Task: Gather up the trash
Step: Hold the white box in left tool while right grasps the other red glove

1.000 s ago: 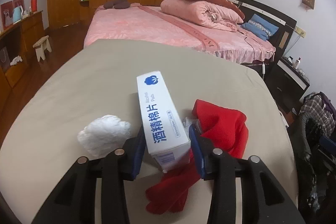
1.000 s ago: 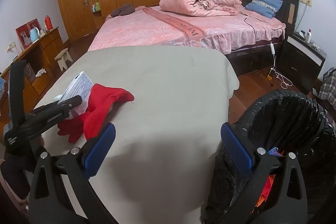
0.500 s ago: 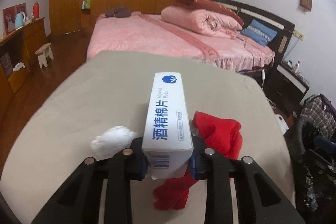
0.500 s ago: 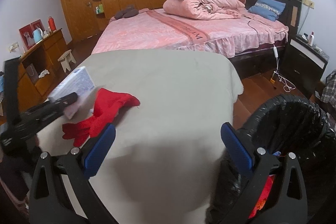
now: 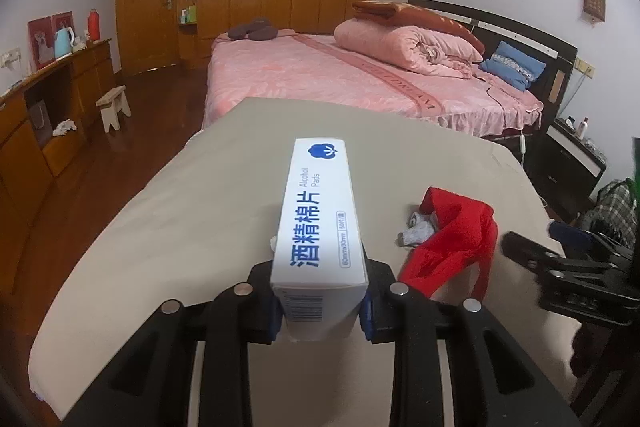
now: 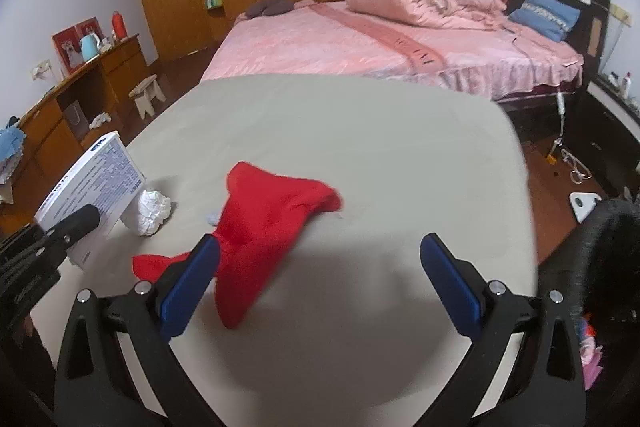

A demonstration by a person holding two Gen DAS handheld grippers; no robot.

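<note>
My left tongs pinch the alcohol pads box; right tongs gape empty over the red cloth, tissue wad beside it uncollected.

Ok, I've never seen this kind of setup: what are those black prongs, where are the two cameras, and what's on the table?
No robot here: a person holds a hand gripper in each hand, with a camera on each looking along its fingers. The left gripper is clamped on a white box of alcohol pads, lifted off the table. The right gripper is open and empty. On the table lie a red cloth and a crumpled white tissue. The black trash bag sits at the right edge.
</note>
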